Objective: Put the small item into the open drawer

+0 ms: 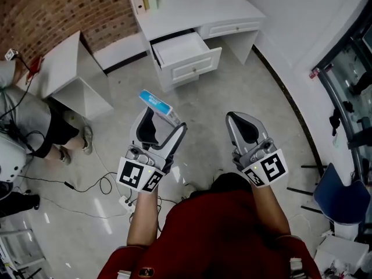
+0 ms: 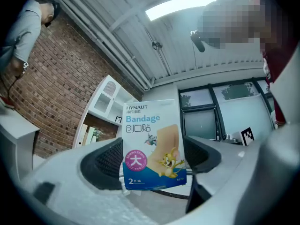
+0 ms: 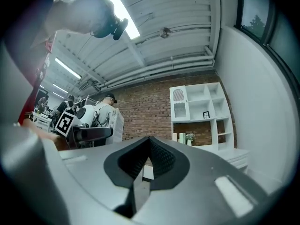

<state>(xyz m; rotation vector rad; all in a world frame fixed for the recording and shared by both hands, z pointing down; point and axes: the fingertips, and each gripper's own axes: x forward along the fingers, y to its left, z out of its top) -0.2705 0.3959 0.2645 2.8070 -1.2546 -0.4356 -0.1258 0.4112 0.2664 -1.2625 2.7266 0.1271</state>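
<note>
Left gripper: the grey hand-held left gripper [image 2: 152, 159] has its jaws spread wide and clamped on a flat white-and-blue cardboard bandage box [image 2: 152, 144]; each black ribbed pad [image 2: 110, 159] presses against one side edge of the box; it is held up over the floor, at the left of the head view.
Bandage box: upright between the jaw tips with its printed face toward the gripper's camera; the face shows the word "Bandage" and a cartoon cat and mouse; it is in the air, on the near side of the drawer and well apart from it.
Right gripper: the grey right gripper [image 3: 149, 146] is clenched, jaws together with nothing between them; it is held to the right of the left one.
Drawer: the white open drawer [image 1: 183, 50] is pulled out of the white wooden desk [image 1: 197, 7] at the far side, its white inside showing.
Surroundings: pale glossy floor [image 1: 232, 92]; red brick wall [image 1: 58, 10] at far left; a white side table [image 1: 64, 65] stands left of the desk; a second person [image 1: 35, 127] is at the left edge.
</note>
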